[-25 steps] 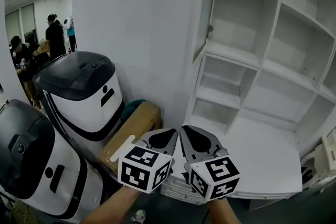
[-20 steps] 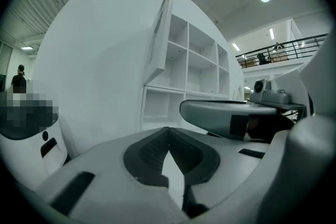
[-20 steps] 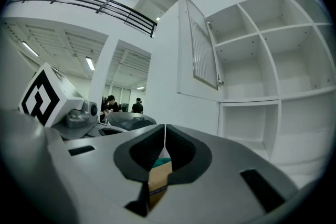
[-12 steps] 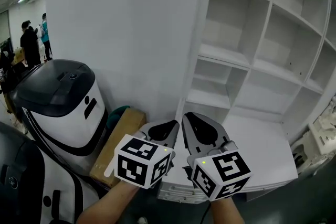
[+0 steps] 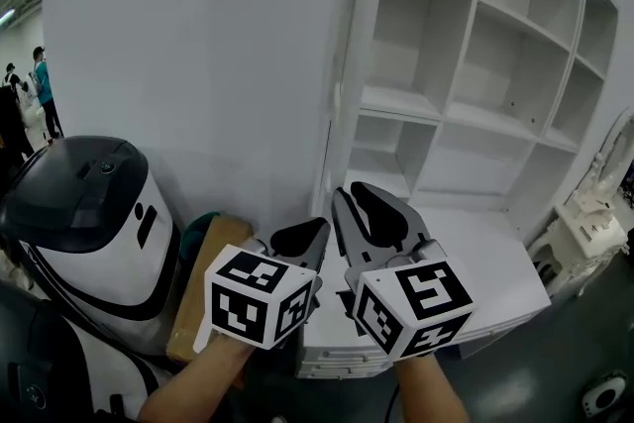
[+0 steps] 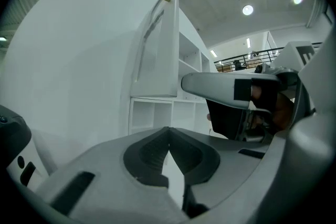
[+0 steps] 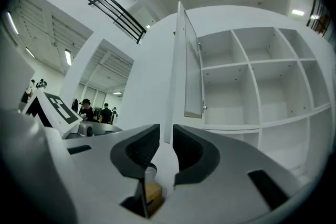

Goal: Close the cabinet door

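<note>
The white cabinet door stands open, edge-on to me in the head view, hinged to the white shelf cabinet. Both grippers are held side by side below it, pointing level at the door and apart from it. My left gripper is shut, its tips meeting with nothing held. The jaws of my right gripper are opening, and the narrow gap between them holds nothing. Ahead of the right gripper the door hangs at the cabinet's upper left; from the left gripper the same door shows beside the white wall.
A tall white wall panel runs left of the door. Two black-and-white machines and a cardboard box stand at the lower left. The cabinet's low white base juts out at the right. People stand far left.
Both grippers have risen toward the cabinet. The right gripper's jaws have parted. The view has swung so the door now shows edge-on.
</note>
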`<state>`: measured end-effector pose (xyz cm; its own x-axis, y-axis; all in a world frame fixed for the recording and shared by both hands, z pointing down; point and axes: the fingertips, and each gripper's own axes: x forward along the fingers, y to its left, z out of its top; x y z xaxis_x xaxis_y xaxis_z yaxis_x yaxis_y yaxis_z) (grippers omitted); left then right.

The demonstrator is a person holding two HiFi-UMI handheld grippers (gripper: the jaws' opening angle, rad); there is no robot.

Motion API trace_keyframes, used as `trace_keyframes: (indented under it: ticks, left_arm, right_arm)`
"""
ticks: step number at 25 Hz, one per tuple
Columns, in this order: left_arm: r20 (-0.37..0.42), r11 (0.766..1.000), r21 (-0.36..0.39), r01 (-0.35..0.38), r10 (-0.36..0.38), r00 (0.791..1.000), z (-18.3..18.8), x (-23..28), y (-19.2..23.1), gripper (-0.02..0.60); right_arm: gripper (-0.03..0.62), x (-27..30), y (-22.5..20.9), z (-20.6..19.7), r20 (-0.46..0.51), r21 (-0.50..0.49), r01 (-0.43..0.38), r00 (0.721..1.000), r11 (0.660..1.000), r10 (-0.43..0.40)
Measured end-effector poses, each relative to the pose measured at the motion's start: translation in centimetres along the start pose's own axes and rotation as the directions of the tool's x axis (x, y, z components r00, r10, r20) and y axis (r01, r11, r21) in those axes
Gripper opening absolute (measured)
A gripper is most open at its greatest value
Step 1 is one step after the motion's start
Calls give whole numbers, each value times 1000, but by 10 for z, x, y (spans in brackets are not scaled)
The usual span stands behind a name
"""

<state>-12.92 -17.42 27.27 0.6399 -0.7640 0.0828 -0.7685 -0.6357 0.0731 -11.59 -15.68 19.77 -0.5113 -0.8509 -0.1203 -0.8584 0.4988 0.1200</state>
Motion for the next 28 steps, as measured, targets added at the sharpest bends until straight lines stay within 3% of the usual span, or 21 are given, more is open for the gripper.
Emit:
trace_keyframes:
  ticks: [18, 28]
  left_arm:
    - [32, 994, -5, 106, -106, 994, 25, -7, 11, 12]
    - [45, 991, -13, 130, -130, 991, 24, -6, 16, 12]
  right_arm:
    - [109, 35, -12, 22, 23, 8, 196, 980, 980, -197]
    - [107, 35, -16, 23, 45, 17, 214, 976, 977, -215]
